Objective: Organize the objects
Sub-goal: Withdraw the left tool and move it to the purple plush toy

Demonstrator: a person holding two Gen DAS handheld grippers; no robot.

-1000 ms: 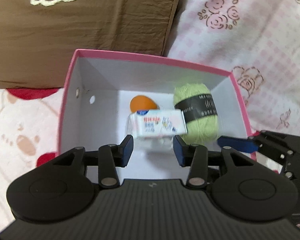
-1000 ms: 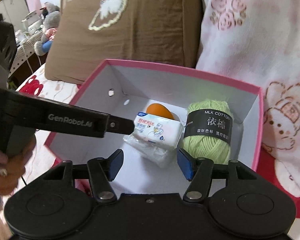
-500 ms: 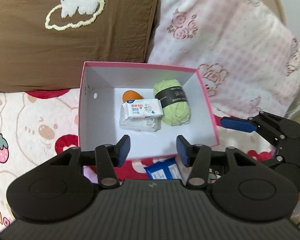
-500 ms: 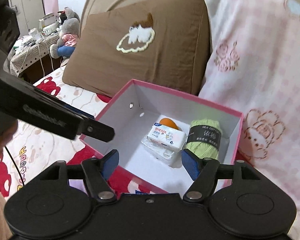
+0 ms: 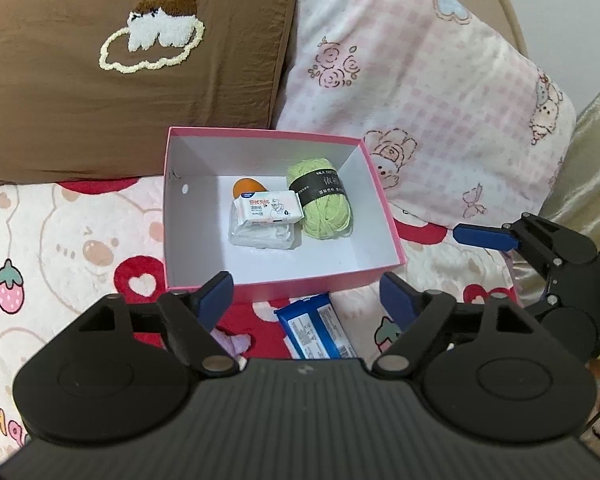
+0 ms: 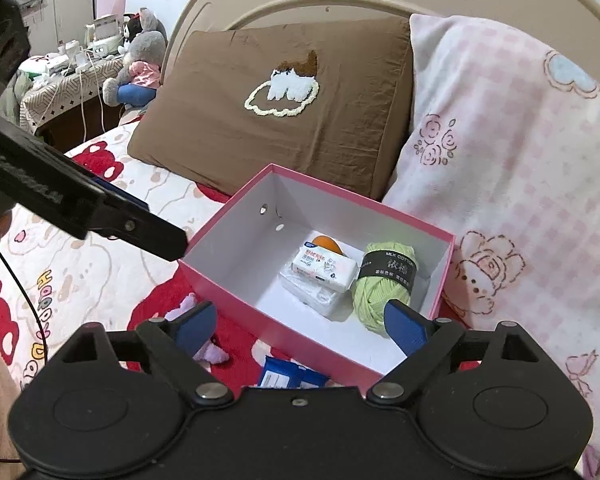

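Left wrist view: the left gripper [image 5: 306, 294] holds nothing, its fingers opening wide above the bed [image 5: 60, 240]; the blue packet [image 5: 320, 332] lies on the bed directly below and between them, just outside the near wall of the pink box [image 5: 300, 284], long axis running roughly along the pointing direction. Right wrist view: the right gripper [image 6: 300, 328] is likewise empty with fingers opening; the blue packet [image 6: 288, 378] sits low and slightly left of centre, so the left gripper appears better aligned for the pick.
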